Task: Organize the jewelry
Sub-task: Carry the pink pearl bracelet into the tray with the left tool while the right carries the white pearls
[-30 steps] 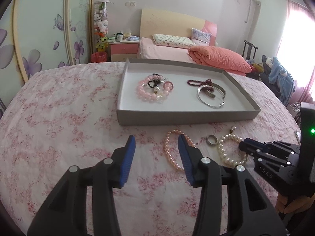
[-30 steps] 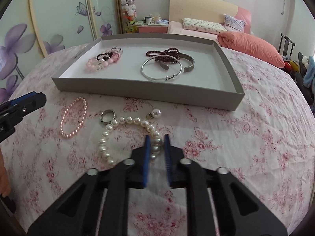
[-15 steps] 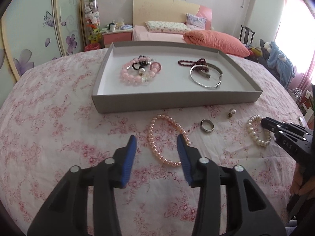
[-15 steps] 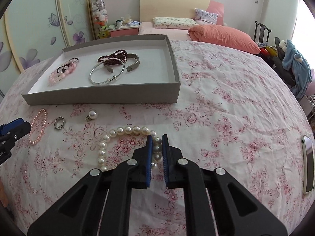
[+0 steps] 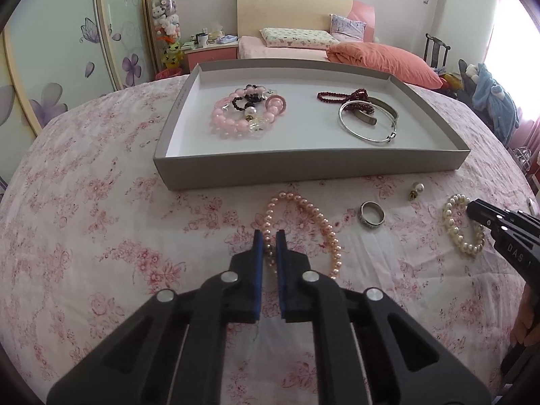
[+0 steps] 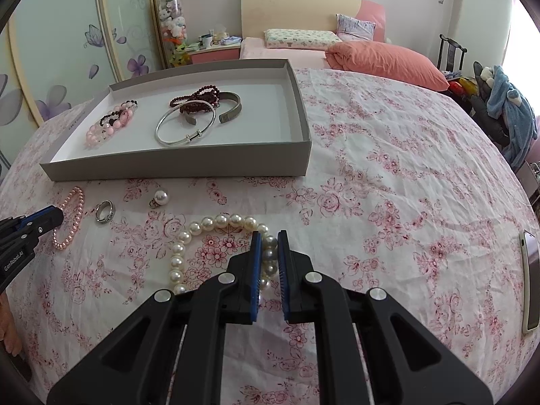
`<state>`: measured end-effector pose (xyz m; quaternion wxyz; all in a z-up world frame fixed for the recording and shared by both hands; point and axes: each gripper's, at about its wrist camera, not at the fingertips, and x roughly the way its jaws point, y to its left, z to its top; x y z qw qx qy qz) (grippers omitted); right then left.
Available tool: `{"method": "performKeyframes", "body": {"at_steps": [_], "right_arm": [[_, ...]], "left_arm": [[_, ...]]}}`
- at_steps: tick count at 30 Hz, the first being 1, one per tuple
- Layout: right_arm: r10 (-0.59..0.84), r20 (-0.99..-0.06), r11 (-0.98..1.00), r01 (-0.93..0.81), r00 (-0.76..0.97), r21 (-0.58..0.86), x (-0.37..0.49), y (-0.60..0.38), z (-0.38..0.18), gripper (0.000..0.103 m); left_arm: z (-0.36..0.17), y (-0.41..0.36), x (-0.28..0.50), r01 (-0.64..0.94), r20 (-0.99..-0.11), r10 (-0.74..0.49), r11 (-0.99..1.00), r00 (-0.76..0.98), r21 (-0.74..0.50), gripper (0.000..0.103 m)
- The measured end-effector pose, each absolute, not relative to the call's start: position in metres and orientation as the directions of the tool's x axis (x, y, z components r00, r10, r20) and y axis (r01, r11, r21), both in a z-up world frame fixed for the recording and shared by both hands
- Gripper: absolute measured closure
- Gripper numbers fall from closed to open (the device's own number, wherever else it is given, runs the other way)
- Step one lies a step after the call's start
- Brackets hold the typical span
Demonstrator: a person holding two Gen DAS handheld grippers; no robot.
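A grey tray (image 5: pixel 303 168) (image 6: pixel 175 172) on the floral cloth holds pink bead bracelets (image 5: pixel 236 118), a dark red bead strand (image 5: pixel 341 96) and silver bangles (image 5: pixel 368 123). In front of it lie a pink pearl bracelet (image 5: pixel 303 216) (image 6: pixel 72 214), a silver ring (image 5: pixel 371 214) (image 6: pixel 104 211), a pearl earring (image 5: pixel 415 190) (image 6: pixel 159 197) and a white pearl bracelet (image 6: pixel 209 229) (image 5: pixel 460 226). My left gripper (image 5: pixel 269 239) is shut on the pink pearl bracelet. My right gripper (image 6: pixel 269 241) is shut on the white pearl bracelet.
A phone (image 6: pixel 531 283) lies at the cloth's right edge. A bed with a pink duvet (image 5: pixel 381 57), a nightstand (image 5: pixel 211 52) and wardrobe doors (image 5: pixel 67 50) stand behind. A chair with blue clothes (image 6: pixel 506 108) is at the right.
My left gripper moved forward and closed on the pink pearl bracelet. My right gripper stayed clamped on the white pearl bracelet and shifted slightly.
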<state>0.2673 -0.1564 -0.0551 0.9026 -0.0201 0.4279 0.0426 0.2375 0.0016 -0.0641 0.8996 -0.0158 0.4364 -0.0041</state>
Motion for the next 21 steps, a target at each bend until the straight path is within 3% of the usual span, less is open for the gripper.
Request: {"method": "performKeyframes", "body": {"at_steps": [8, 21], "right_arm": [[0.087, -0.761, 0.995, -0.089, 0.643, 0.038, 0.266, -0.159, -0.053, 0.092], [0.209, -0.659, 0.978, -0.161, 0.723, 0.133, 0.242, -0.149, -0.020, 0.092]], "left_arm": [[-0.061, 0.016, 0.231, -0.028, -0.784, -0.034, 0.997, 0.620, -0.066, 0.096], [-0.024, 0.030, 0.201, 0.004, -0.692, -0.098, 0.991, 0.715, -0.136, 0.096]]}}
